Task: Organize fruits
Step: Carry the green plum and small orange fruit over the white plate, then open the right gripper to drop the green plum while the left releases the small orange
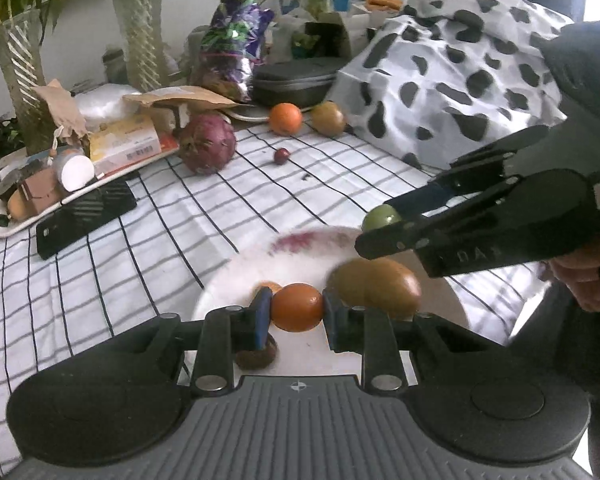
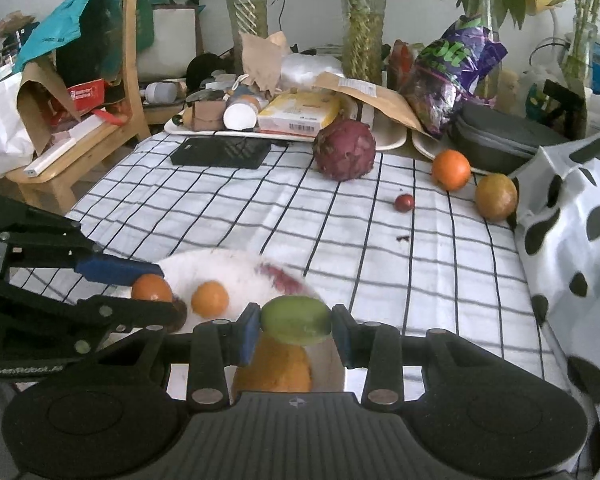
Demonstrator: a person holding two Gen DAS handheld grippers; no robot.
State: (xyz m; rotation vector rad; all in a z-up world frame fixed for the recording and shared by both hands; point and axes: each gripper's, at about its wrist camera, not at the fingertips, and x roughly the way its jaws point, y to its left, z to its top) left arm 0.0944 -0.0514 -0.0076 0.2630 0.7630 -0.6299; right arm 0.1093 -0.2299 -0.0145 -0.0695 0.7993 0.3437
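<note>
A table covered by a white cloth with a dark grid (image 2: 340, 232) carries everything. A white plate (image 2: 228, 272) sits on the cloth at six o'clock. Toward twelve o'clock lies a dark red dragon fruit (image 2: 345, 150), with a black flat box (image 2: 222, 153) at eleven. A small dark red fruit (image 2: 404, 203) rests alone near one o'clock, and beyond it, at about two o'clock, an orange (image 2: 451, 169) lies just beside a brownish round fruit (image 2: 496, 197). A cow-patterned cloth (image 2: 572, 240) covers the three o'clock edge. White trays (image 2: 204, 132) of packages line the far edge, beside a dark zipped case (image 2: 500, 140).
</note>
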